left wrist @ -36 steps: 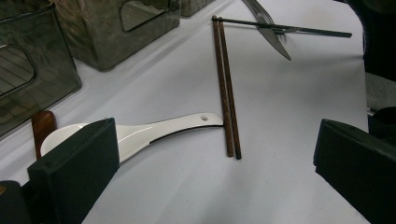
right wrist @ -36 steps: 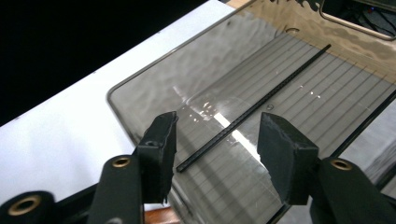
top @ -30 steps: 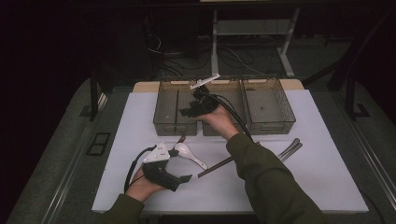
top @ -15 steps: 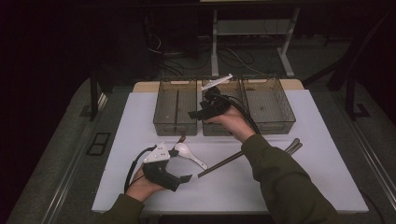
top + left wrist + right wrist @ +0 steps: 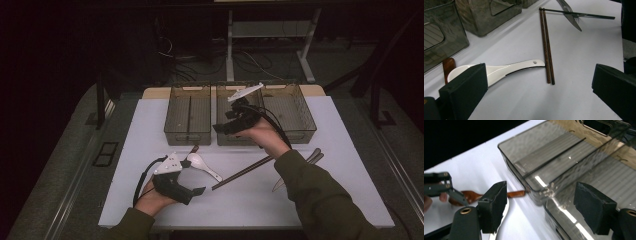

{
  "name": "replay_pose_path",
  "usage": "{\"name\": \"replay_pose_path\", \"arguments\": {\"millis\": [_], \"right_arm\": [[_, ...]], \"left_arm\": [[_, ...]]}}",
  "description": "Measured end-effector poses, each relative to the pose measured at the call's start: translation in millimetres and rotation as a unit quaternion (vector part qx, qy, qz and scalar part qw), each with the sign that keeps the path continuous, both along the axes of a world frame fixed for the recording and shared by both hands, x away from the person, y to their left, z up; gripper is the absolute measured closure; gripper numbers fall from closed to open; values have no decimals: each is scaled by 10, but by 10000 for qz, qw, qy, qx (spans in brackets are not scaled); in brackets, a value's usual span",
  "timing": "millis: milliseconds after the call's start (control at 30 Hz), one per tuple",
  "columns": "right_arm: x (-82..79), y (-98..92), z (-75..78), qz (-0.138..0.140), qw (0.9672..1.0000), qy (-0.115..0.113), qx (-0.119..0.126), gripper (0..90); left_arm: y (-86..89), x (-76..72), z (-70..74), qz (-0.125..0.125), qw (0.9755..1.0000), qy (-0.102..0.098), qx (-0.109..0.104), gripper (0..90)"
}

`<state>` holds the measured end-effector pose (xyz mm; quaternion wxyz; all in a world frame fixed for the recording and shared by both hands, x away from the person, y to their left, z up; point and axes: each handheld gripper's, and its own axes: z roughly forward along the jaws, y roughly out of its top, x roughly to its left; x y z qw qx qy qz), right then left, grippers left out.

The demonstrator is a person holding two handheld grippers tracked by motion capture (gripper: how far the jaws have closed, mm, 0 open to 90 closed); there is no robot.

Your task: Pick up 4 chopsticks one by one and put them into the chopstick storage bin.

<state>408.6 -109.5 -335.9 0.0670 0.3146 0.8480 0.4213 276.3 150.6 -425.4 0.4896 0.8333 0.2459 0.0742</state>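
Above the middle smoked-plastic bin (image 5: pixel 222 136) hovers my right gripper (image 5: pixel 223 128), open. Its jaws have just been opening and nothing is between them; past them the right gripper view looks into the left bin (image 5: pixel 534 147), where one black chopstick (image 5: pixel 554 157) lies. My left gripper (image 5: pixel 194 176) rests low on the white mat, open, beside a white ceramic spoon (image 5: pixel 509 70). A pair of brown chopsticks (image 5: pixel 547 47) lies just beyond the spoon's handle. Part of a brown wooden spoon (image 5: pixel 448 66) shows by the left jaw.
Three smoked bins stand in a row at the back of the mat; the right bin (image 5: pixel 292 112) looks bare. A knife (image 5: pixel 571 17), a fork and a second black chopstick (image 5: pixel 586 15) lie at the right of the mat (image 5: pixel 350 190). Table edges drop to dark floor.
My right gripper has moved rightward from between the left and middle bins to over the middle bin. The left gripper has stayed put.
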Motion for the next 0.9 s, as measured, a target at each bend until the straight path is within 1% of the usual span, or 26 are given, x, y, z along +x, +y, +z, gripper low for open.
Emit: {"name": "replay_pose_path", "arguments": {"millis": [67, 100, 233, 267, 367, 600, 733, 767, 900], "right_arm": [[-30, -56, 3, -11, 10000, 7, -22, 259], [-43, -84, 5, -15, 10000, -3, -40, 258], [-94, -203, 13, -57, 9999, -67, -103, 258], [-111, -232, 18, -84, 9999, -35, -125, 258], [-147, -333, 2, -95, 9998, -55, -172, 257], [-251, -581, -34, -155, 9997, -81, -159, 257], [-301, -719, -69, -230, 9996, -87, -149, 258], [-318, -747, -78, -255, 9995, -82, -168, 258], [-386, -852, -113, -262, 9994, -81, -198, 258]], "left_arm": [[-1, -1, -1, 20, 10000, 0, -6, 0], [5, 3, -1, 0, 10000, -12, 39, 0], [-9, 7, -23, 72, 10000, 3, 1, 0], [-11, 8, -24, 80, 10000, 3, 22, 0], [-12, 7, -34, 87, 9999, -10, 78, 0], [-14, 4, -43, 114, 9999, -20, 80, 0], [-11, 3, -38, 117, 9999, -19, 48, 0], [-4, 3, -34, 87, 9999, -30, 85, 0], [3, -1, -26, 73, 9999, -22, 91, 0]]}}
